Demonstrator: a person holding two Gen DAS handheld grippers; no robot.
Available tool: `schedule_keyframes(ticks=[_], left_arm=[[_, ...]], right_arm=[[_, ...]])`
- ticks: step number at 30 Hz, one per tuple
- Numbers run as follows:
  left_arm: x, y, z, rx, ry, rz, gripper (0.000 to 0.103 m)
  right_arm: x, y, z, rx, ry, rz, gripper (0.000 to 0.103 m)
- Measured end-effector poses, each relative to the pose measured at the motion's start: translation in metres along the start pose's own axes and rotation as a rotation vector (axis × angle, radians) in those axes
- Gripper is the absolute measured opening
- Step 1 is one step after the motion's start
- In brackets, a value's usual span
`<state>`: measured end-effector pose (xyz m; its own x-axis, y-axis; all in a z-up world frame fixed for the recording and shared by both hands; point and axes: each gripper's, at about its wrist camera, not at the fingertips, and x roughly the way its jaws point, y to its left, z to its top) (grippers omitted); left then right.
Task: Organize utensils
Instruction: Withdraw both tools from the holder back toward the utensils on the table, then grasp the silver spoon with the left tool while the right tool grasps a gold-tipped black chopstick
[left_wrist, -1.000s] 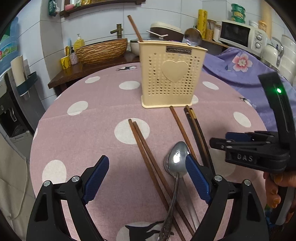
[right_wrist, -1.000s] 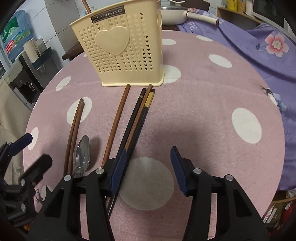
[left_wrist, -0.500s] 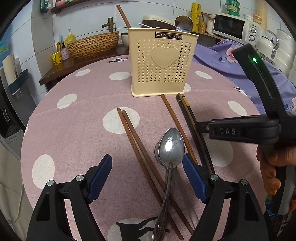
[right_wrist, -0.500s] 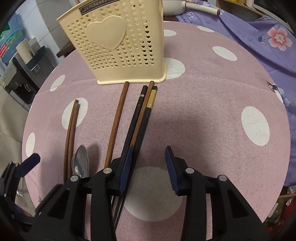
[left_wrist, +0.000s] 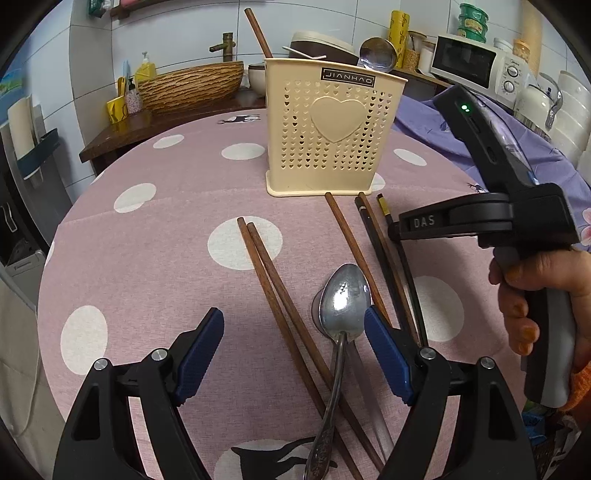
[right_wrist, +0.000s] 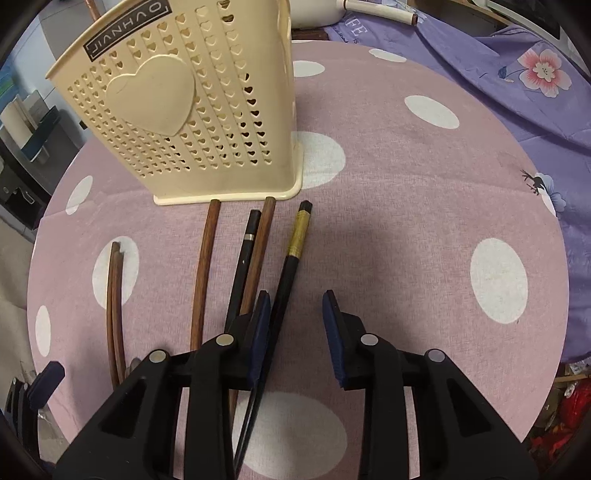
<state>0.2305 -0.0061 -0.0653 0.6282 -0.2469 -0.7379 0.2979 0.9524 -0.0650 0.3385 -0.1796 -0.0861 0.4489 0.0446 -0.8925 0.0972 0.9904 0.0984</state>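
A cream perforated utensil holder (left_wrist: 328, 136) stands on the pink polka-dot table (left_wrist: 147, 258); it holds a brown chopstick and a spoon. It also shows in the right wrist view (right_wrist: 184, 110). Several chopsticks lie in front of it: a brown pair (left_wrist: 273, 280), a single brown one (left_wrist: 351, 251) and dark ones (right_wrist: 243, 258). A metal spoon (left_wrist: 343, 306) lies between the fingers of my open left gripper (left_wrist: 295, 343). My right gripper (right_wrist: 295, 332) is open, low over the table, with a gold-banded black chopstick (right_wrist: 295, 243) beside its left finger (right_wrist: 262, 325).
A purple floral cloth (right_wrist: 498, 74) covers the right side beyond the table. A counter behind holds a wicker basket (left_wrist: 192, 85), bottles, a cooker and a microwave (left_wrist: 476, 70). The right gripper's body and the hand holding it (left_wrist: 517, 240) stand to the right of the chopsticks.
My right gripper has moved forward toward the holder, its fingers narrowing, and the gold-banded chopstick has shifted right, away from the other dark ones. My left gripper has barely moved.
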Motion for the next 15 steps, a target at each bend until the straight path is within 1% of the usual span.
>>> schedule_keyframes(ticks=[2, 4, 6, 7, 8, 10, 12, 15], left_arm=[[0.000, -0.002, 0.001, 0.005, -0.007, -0.004, 0.075], [-0.001, -0.006, 0.002, 0.025, -0.009, -0.017, 0.074], [0.001, -0.013, 0.003, 0.055, -0.008, -0.029, 0.072], [0.002, -0.017, 0.003, 0.081, -0.009, -0.029, 0.072], [0.003, -0.022, 0.004, 0.107, -0.011, -0.023, 0.072], [0.009, -0.028, 0.007, 0.149, -0.005, -0.028, 0.072], [0.017, -0.031, 0.010, 0.171, 0.011, -0.048, 0.072], [0.026, -0.031, 0.016, 0.194, 0.025, -0.045, 0.072]], right_arm=[[0.003, 0.001, 0.005, 0.011, -0.005, -0.006, 0.029], [0.006, 0.000, 0.010, 0.033, -0.008, -0.013, 0.024], [0.008, -0.001, 0.014, 0.060, -0.007, -0.010, 0.019], [0.008, -0.002, 0.014, 0.064, -0.008, -0.009, 0.018], [0.008, -0.003, 0.014, 0.065, -0.009, -0.014, 0.015], [0.008, -0.005, 0.014, 0.070, -0.008, -0.007, 0.014], [0.009, -0.008, 0.015, 0.075, -0.002, 0.003, 0.011], [0.011, -0.014, 0.018, 0.097, 0.010, 0.024, 0.010]])
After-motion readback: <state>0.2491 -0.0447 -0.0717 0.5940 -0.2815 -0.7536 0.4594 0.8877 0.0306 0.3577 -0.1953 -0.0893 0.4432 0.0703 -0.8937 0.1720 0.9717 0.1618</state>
